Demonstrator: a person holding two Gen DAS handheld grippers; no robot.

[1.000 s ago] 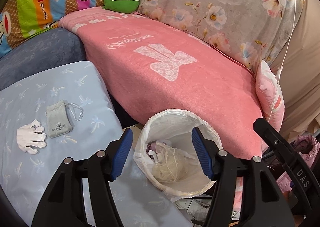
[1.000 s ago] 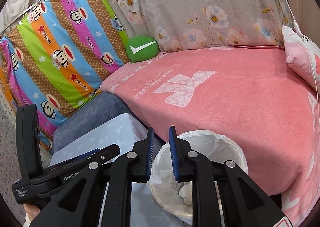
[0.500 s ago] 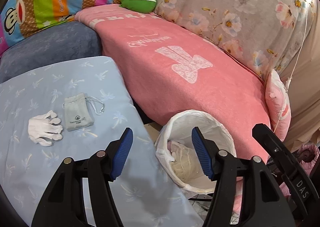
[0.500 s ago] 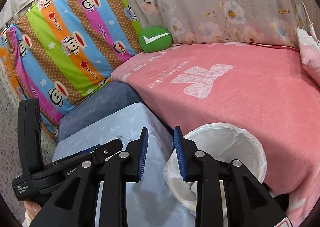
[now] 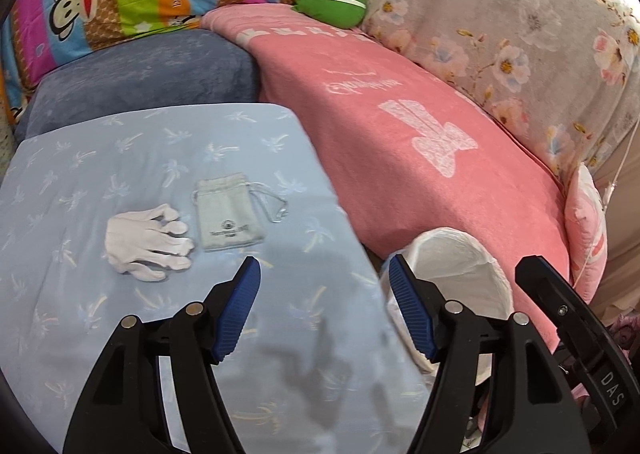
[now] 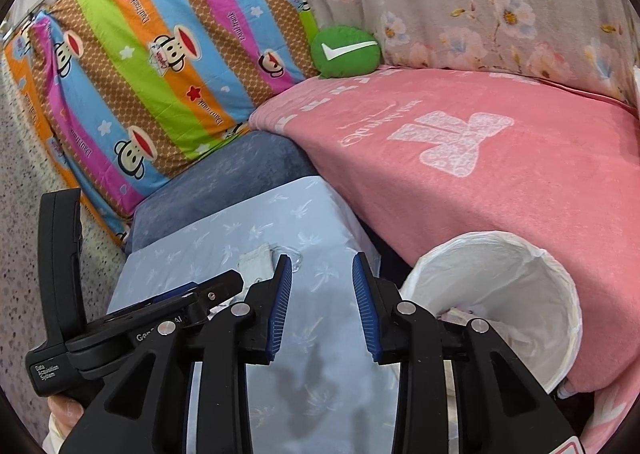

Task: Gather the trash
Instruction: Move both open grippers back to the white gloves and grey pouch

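Hovering over the light blue cloth (image 5: pixel 168 334), I have both claws empty and pointed at what is left to pick up. My left claw (image 5: pixel 324 308) has its jaws spread wide with nothing between them; my right claw (image 6: pixel 322 304) is parted more narrowly, also holding nothing.

2 items lie on the cloth ahead of the left claw: a crumpled white glove (image 5: pixel 146 242) and, just beside it on the right, a small grey drawstring pouch (image 5: pixel 228 212) with its cord trailing off to the side. From the right view only a corner of the pouch (image 6: pixel 256 260) shows, past the left finger. The bin lined with a white bag (image 5: pixel 456 274) stands off the right edge of the cloth, against the pink blanket (image 5: pixel 420 142); in the right view its mouth (image 6: pixel 520 294) gapes toward me.

I judge this the reach step: nothing is gripped yet. Whether the pouch counts as trash I cannot tell; the glove looks the likelier target. The next move calls for lowering the left claw forward and left so its jaws straddle the glove, pinching the soft fabric without catching the cloth beneath, then swinging right to the bin.
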